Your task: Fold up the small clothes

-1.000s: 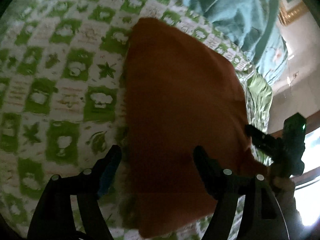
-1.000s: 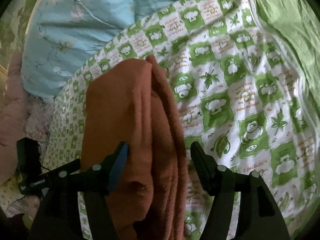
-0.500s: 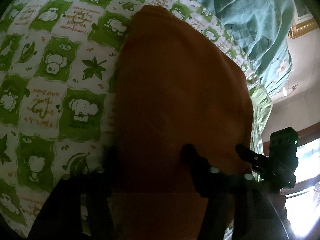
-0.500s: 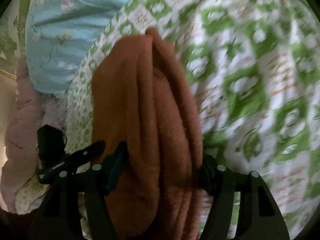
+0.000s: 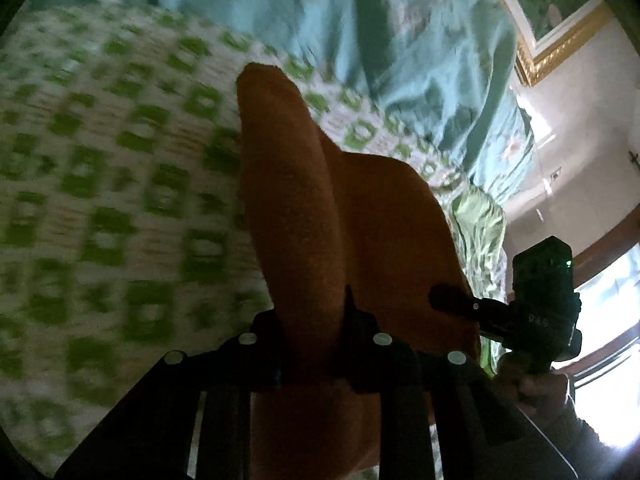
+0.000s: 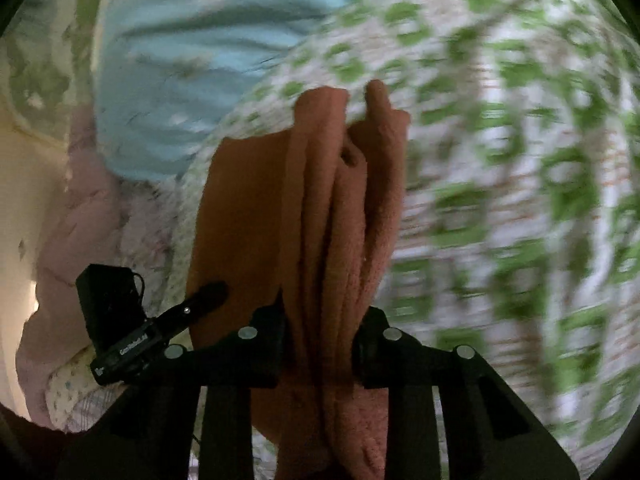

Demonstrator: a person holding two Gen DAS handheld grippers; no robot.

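Green-checked bed sheet (image 5: 100,208), blue quilt (image 5: 400,40) beyond — both tools, left (image 5: 312,320) and right (image 6: 320,320), clenched on the orange cloth (image 5: 380,220).

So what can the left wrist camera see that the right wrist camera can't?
Only the left wrist view shows a gold picture frame and a bright window. Only the right wrist view shows pink bedding. Both show the orange cloth, the green-and-white bedspread, the blue sheet, and a tool pinching the cloth: left tool, right tool.
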